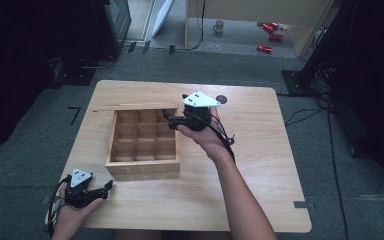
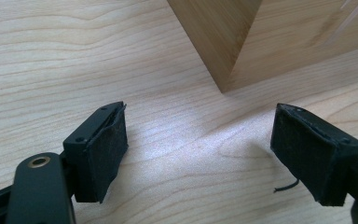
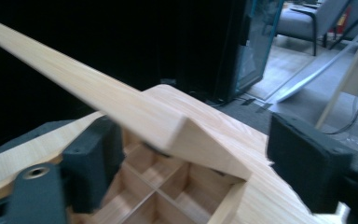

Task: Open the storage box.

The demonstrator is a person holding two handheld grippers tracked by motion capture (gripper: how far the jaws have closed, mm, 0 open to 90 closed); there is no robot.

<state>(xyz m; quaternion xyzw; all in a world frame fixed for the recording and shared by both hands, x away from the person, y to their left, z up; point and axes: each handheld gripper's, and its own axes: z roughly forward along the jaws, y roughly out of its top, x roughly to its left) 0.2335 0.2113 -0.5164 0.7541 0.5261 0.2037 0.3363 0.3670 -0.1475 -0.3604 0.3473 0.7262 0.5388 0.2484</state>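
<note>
A wooden tea box (image 1: 142,170) with several empty compartments sits left of centre on the table (image 1: 260,150). Its lid (image 1: 130,106) stands open along the far side, seen edge-on. My right gripper (image 1: 166,115) is at the box's far right corner. In the right gripper view the lid (image 3: 121,107) has its end corner between the wide-apart jaws of the open right gripper (image 3: 191,158), above the compartments (image 3: 168,186). My left gripper (image 1: 109,187) rests open on the table near the front left, with nothing between its jaws. The left gripper (image 2: 198,149) faces the box's corner (image 2: 223,42).
A small dark round spot (image 1: 221,99) lies on the table behind the right hand. Grey carpet surrounds the table. A black cabinet (image 1: 115,20) stands at the back left. Farther back, a mug (image 1: 219,26) and red items (image 1: 269,27) lie on the floor.
</note>
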